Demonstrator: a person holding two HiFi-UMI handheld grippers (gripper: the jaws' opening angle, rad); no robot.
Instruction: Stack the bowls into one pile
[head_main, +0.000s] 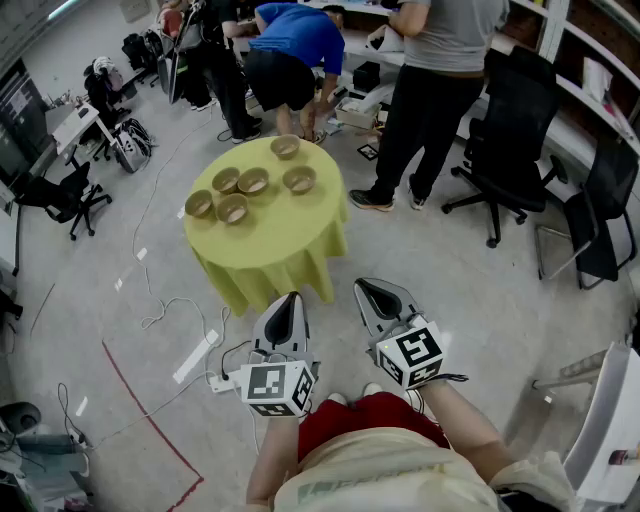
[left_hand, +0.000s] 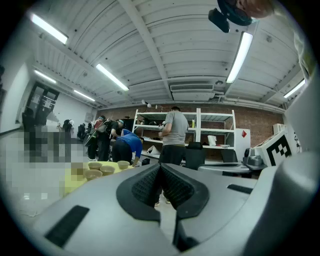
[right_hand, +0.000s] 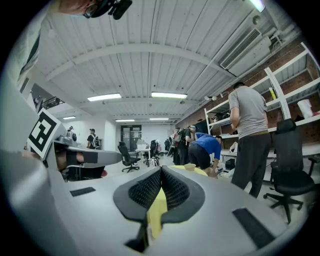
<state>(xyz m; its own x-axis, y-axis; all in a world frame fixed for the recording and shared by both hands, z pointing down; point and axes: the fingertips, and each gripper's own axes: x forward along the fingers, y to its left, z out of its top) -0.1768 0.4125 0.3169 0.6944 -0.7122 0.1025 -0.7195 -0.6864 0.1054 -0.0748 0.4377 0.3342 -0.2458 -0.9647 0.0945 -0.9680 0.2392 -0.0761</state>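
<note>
A round table (head_main: 300, 245) under a yellow cloth is seen in the upper middle of the head view. Six bowls are set on it, each apart and none stacked. A lone bowl (head_main: 285, 147) is placed at the table's upper edge. Five bowls (head_main: 253, 181) are spread below it, across the left and middle of the tabletop.

Both tools are held low in the frame, well short of the table and aimed towards it. The left gripper (head_main: 291, 298) is seen at lower centre with its jaws pressed together and nothing between them; in its own view (left_hand: 160, 165) the pads are shown meeting at the tip. The right gripper (head_main: 368, 287) is held just beside it, to the right, also closed and empty; in its own view (right_hand: 161, 170) only the cloth is glimpsed through the slit below the pads.

Beyond the table, at the top of the frame, a person in blue (head_main: 295, 45) is seen bent over, and a person in grey (head_main: 440, 60) is seen standing. Chairs (head_main: 510, 140) are ranged along the right. Cables (head_main: 175, 310) are strewn over the floor at lower left.
</note>
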